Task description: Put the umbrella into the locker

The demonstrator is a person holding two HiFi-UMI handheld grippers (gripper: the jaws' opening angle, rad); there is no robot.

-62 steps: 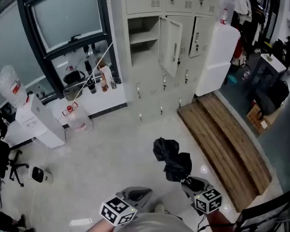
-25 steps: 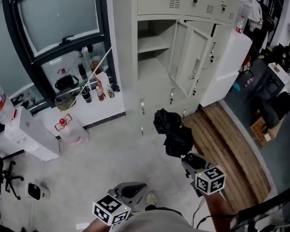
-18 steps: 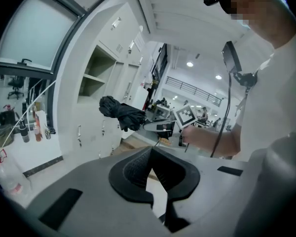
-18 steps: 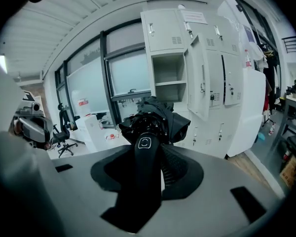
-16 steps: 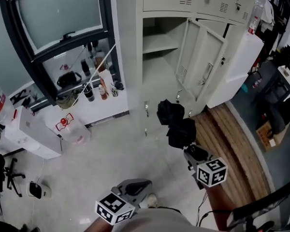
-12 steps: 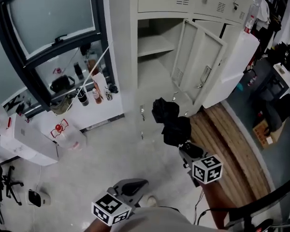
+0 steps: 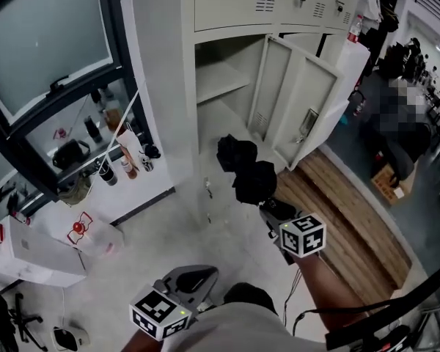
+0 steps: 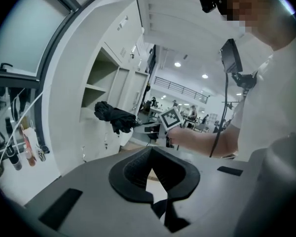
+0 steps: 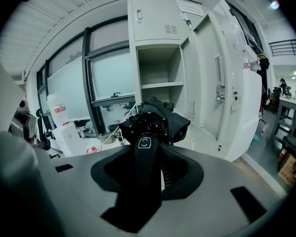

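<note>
right gripper view: my right gripper (image 9: 149, 154) is clamped on the handle of one folded umbrella (image 9: 155, 120), canopy ahead of the jaws. one open locker (image 9: 158, 68) stands beyond, its one door (image 9: 219, 83) to the right. the loose fabric could snag the one shelf (image 9: 160, 85). my left gripper (image 8: 151, 154) is closed, empty.

Pale grey metal lockers (image 7: 235, 2) line the wall, one door (image 7: 297, 108) swung open. Left of them, a dark-framed window (image 7: 44, 50) stands above a cluttered white sill (image 7: 143, 191). The floor (image 7: 154, 233) is light and speckled. Wooden planks (image 7: 352, 218) lie on it at the right.
</note>
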